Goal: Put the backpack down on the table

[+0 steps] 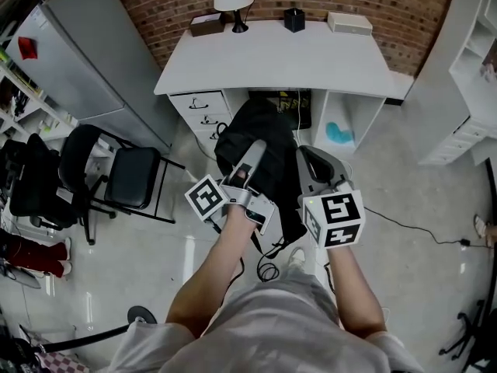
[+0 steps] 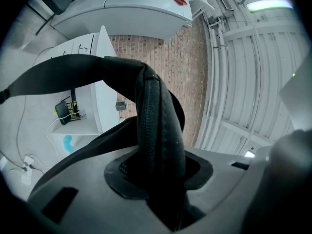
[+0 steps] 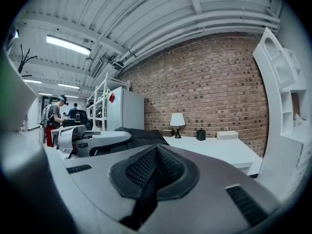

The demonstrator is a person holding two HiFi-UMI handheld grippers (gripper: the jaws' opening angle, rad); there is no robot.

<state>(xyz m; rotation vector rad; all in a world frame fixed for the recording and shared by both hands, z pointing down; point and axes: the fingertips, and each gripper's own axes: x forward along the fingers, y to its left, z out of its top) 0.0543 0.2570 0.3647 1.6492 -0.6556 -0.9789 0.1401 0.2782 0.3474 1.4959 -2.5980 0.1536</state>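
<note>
Head view shows the black fabric backpack (image 1: 260, 123) hanging above the floor just before the white desk (image 1: 311, 61), not yet on it. Its thick padded black strap (image 2: 156, 126) is clamped in the left gripper (image 1: 255, 148). At the bag's side, the right gripper (image 1: 309, 155) has its jaws together; whether they pinch fabric is unclear.

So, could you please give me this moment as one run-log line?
backpack: held short of table, not yet on it | left gripper: shut on its strap | right gripper: jaws together
</note>
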